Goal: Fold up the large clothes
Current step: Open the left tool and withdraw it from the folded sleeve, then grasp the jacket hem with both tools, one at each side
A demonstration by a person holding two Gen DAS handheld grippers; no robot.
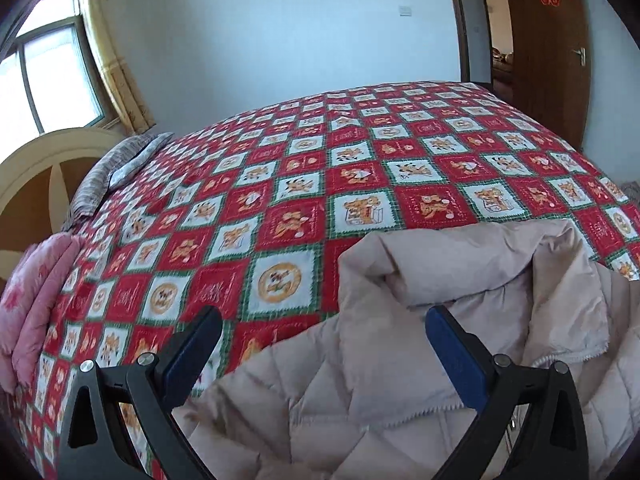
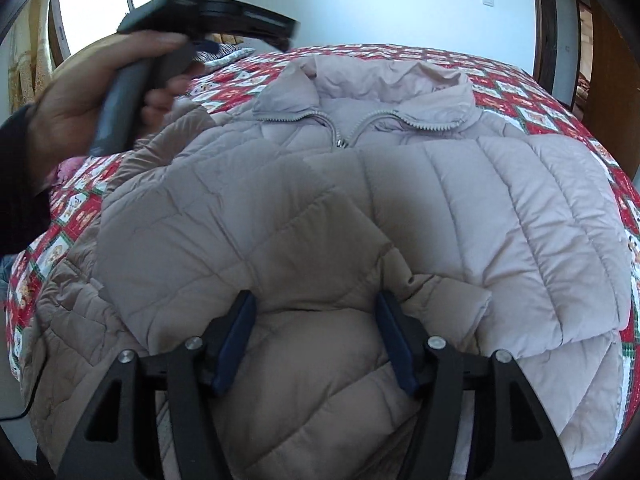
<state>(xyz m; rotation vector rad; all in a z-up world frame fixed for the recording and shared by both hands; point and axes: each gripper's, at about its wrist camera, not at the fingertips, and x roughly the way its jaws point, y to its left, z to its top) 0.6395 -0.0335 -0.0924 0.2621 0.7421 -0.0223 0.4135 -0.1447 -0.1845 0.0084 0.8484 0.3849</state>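
Beige quilted jacket (image 2: 400,200) lying collar toward bed's (image 2: 540,80) far edge; folded sleeve (image 2: 248,232) lying between right gripper's (image 2: 314,340) half-open jaws, unpinched; left gripper (image 1: 324,356) wide, empty, hovering beside.

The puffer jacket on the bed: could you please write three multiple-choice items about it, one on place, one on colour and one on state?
1. Where does the puffer jacket lie?
A. on the checked bedspread
B. on the floor
C. over the door

2. What colour is the jacket?
A. navy
B. pale beige-pink
C. green

3. How stands the zip?
A. closed to the collar top
B. wholly undone
C. closed up the front, open at the collar

Answers:
1 A, the red and white bedspread shows all round it.
2 B, the same pale tone shows in both views.
3 C, the teeth part only above the slider, where the collar spreads.
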